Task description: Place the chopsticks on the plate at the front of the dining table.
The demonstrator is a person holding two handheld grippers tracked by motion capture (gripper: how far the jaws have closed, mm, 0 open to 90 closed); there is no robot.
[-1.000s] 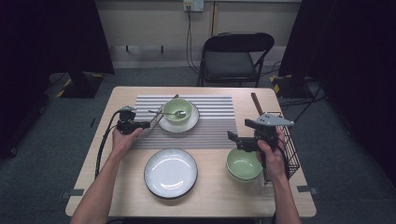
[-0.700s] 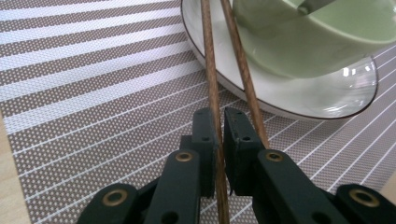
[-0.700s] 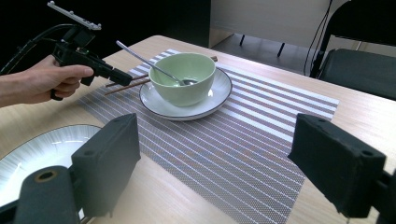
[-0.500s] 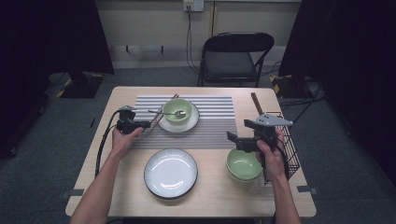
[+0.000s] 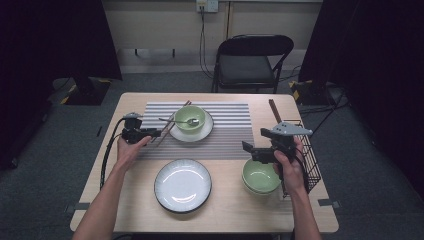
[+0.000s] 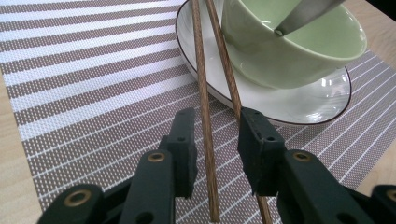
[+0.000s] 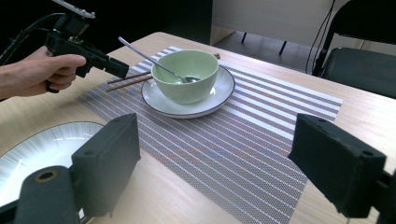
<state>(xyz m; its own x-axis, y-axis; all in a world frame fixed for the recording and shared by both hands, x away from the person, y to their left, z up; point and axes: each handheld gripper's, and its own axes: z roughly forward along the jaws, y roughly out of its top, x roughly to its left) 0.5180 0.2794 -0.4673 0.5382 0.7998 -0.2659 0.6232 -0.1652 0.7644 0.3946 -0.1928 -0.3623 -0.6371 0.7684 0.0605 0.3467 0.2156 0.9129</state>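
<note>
1. Two chopsticks [image 6: 205, 121] lie on the placemat [image 6: 93, 93], beside the saucer [image 6: 299, 105].
2. My left claw [image 6: 215, 140] has just been opening, jaws apart, chopsticks loose between them.
3. My right claw [image 7: 224, 163] gapes, empty.
4. Next, I judge: withdraw left.

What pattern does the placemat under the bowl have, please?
Brown and white stripes on the placemat, clearest in the left gripper view.

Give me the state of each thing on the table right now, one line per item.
Left gripper: jaws just been opening, chopsticks between them, not pinched.
Right gripper: jaws wide open, holding nothing.
Chopsticks: lying on the striped mat, tips leaning on the saucer.
Green bowl: upright on the saucer, spoon inside.
Plate: empty.
Stacked green bowls: upright, empty.
</note>
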